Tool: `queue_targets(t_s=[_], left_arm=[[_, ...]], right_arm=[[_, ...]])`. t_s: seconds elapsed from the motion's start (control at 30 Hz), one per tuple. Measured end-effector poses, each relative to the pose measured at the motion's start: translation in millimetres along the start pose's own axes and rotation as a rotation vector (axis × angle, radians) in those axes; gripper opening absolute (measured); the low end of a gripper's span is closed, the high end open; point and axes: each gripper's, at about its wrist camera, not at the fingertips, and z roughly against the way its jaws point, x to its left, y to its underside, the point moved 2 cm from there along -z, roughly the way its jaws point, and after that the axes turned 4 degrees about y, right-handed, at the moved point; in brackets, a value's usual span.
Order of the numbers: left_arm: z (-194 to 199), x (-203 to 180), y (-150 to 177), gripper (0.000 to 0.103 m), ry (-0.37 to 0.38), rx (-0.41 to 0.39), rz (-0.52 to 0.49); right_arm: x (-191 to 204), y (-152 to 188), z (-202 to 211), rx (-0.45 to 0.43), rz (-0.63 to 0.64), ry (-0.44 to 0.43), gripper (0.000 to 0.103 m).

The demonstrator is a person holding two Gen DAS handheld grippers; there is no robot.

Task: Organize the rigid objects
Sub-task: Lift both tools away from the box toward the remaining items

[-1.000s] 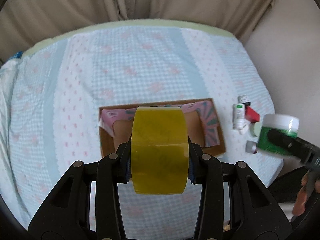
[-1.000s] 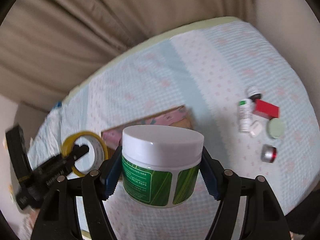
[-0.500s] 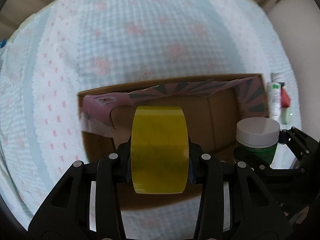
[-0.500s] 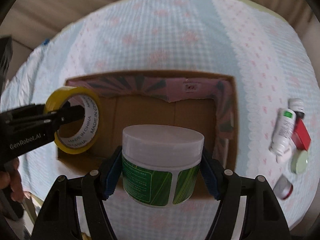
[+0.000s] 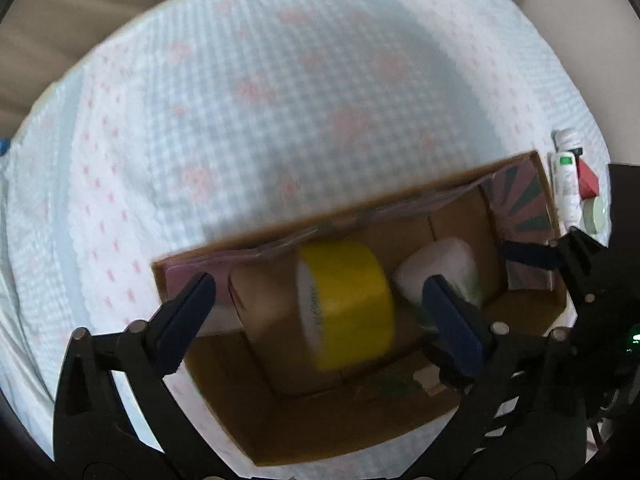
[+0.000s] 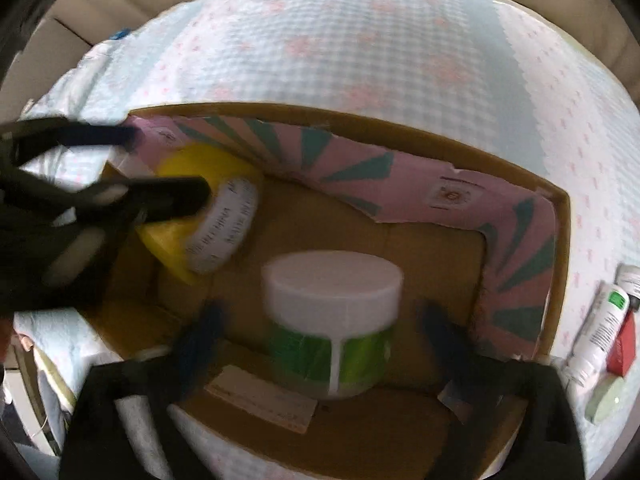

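Observation:
An open cardboard box [image 5: 320, 222] [image 6: 360, 114] with a pink and green lining lies on the checked bedspread. A yellow tape roll [image 5: 348, 300] [image 6: 180, 236] sits tilted and blurred inside it, between the fingers of my left gripper [image 5: 320, 284]. That gripper's jaws are opening and its pads stand clear of the roll. A white-lidded green jar [image 6: 332, 288] [image 5: 436, 264] stands upright on the box floor to the right of the roll. My right gripper [image 6: 322, 312] straddles the jar; its jaws are opening too, with blurred pads apart from the jar's sides.
To the right of the box lie a white bottle with a green label [image 6: 604, 328] [image 5: 566, 184], a red box [image 6: 624, 344] and a pale green round lid [image 6: 608, 396]. A paper label [image 6: 264, 398] lies on the box floor. Beige curtains hang behind the bed.
Both grippers came down over the box and then spread wide. The tape roll and the jar have left the pads and now sit inside the box.

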Motion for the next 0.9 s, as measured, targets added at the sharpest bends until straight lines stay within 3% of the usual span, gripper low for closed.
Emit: queue_targets(t_s=[0.33, 0.67, 0.9], left_arm=[[14.1, 7.6, 15.8, 0.103, -0.003, 0.004, 0.056], [74.6, 2.8, 45.9, 0.103, -0.013, -0.076, 0.096], [139.0, -0.6, 87.9, 0.103, -0.028, -0.165, 0.131]], right_arm=[[-14.5, 14.3, 29.9, -0.058, -0.022, 0.053, 0.103], [-9.1, 22.7, 74.8, -0.121, -0.055, 0.081, 0.103], [11.1, 46.6, 140.8, -0.205, -0.075, 0.114, 0.103]])
